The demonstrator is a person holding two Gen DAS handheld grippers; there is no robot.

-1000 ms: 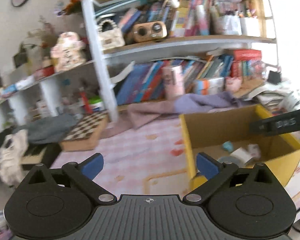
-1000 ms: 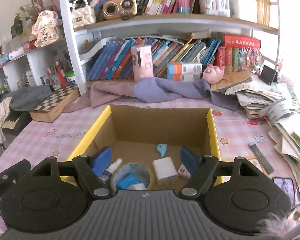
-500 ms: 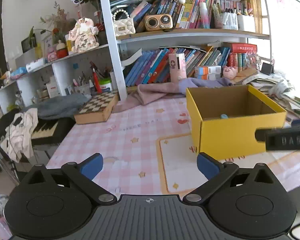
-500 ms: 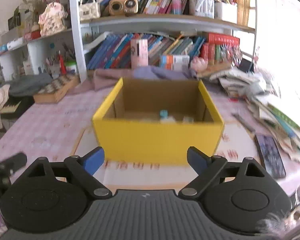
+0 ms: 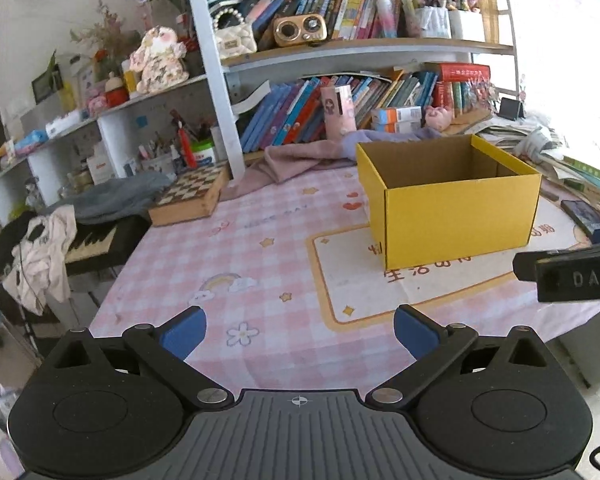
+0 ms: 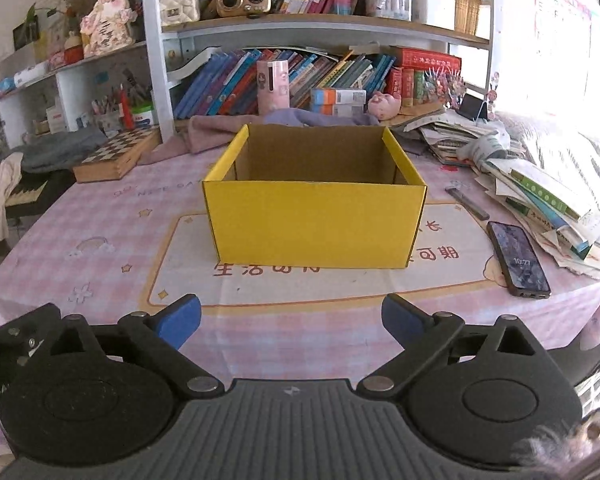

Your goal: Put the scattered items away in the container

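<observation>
Your left tongs [image 5: 300, 330] and right tongs [image 6: 291, 318] both gape apart, gripping nothing. The yellow box [image 6: 314, 224] sits on the pink checked surface [image 6: 100, 216] (phone [image 6: 518, 258] nearby).

Yellow cardboard box [image 6: 314, 224], open top, brown inside, sits upright on a cream mat [image 6: 188, 276] on the pink checked tablecloth [image 6: 100, 220]. Seen side-on; contents hidden below the rim. Left wrist view: box [image 5: 456, 216] far right.
</observation>
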